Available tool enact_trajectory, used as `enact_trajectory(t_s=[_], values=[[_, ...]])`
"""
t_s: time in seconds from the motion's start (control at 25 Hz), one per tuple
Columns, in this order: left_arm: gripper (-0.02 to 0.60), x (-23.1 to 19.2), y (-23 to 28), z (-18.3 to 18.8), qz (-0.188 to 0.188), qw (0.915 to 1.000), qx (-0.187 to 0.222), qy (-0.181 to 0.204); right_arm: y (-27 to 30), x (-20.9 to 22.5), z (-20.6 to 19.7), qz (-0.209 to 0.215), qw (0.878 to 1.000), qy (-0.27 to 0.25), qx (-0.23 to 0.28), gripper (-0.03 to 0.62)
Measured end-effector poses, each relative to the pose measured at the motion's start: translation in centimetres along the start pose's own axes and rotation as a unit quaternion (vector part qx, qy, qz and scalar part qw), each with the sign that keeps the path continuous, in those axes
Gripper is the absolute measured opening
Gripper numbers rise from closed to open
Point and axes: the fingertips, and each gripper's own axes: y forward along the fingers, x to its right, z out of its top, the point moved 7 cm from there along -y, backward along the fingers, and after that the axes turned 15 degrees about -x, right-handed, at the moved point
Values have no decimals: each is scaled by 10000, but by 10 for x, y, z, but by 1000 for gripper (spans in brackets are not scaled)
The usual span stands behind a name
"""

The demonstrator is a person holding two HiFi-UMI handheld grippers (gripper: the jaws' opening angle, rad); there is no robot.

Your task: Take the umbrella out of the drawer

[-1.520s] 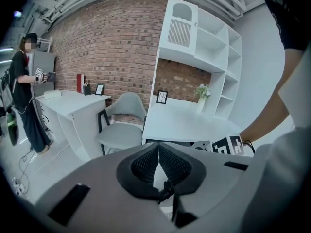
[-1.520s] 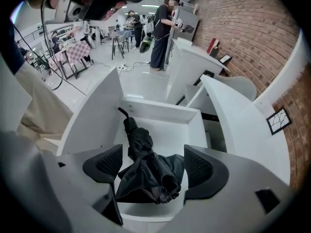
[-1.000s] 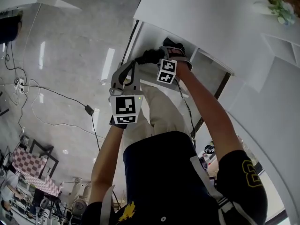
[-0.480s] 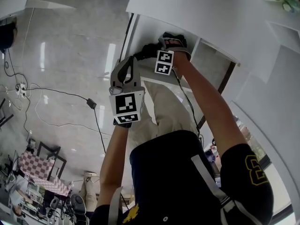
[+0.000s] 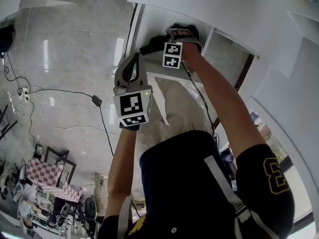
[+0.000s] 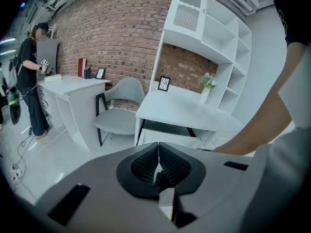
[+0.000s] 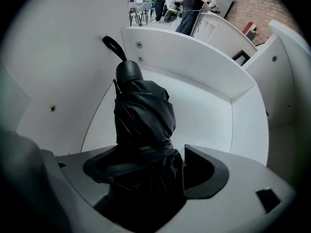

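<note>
The black folded umbrella (image 7: 143, 113) lies in the open white drawer (image 7: 194, 67), its round cap and wrist strap pointing at the drawer's far wall. My right gripper (image 7: 146, 161) is shut on the umbrella's cloth body. In the head view that gripper (image 5: 155, 45) reaches into the drawer (image 5: 149, 24), with the dark umbrella (image 5: 148, 48) at its tip. My left gripper (image 5: 129, 66) hangs outside the drawer's front, a little nearer to me. In the left gripper view the left gripper (image 6: 158, 152) shows its jaws pressed together with nothing between them.
The drawer belongs to a white desk (image 6: 184, 110) with a shelf unit (image 6: 209, 28) above it. A grey chair (image 6: 121, 115) stands left of the desk. A person (image 6: 29, 76) stands at another white desk far left. A black cable (image 5: 65, 101) runs over the glossy floor.
The right gripper, still shut on the umbrella, has drifted slightly left and up in the head view. The left gripper has stayed shut beside the drawer front.
</note>
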Motion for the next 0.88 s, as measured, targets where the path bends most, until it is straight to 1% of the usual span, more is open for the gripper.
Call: enact_trajectory(t_s=[0.16, 0.32, 0.6, 0.72, 0.88], values=[[18, 3, -4, 1, -27, 9999, -46, 113, 3, 7, 6, 194, 9998, -66, -15, 408], [18, 15, -2, 0, -133, 9993, -166, 296, 4, 10, 8, 415, 9990, -125, 66, 404], [18, 38, 12, -6, -388, 9975, -338, 493, 11, 9, 10, 500, 9985, -152, 162, 405], [18, 45, 13, 0, -505, 9962, -355, 618, 10, 8, 9, 511, 9984, -167, 178, 405], [18, 45, 10, 7, -531, 9960, -354, 630, 5, 8, 6, 520, 9984, -180, 141, 405]])
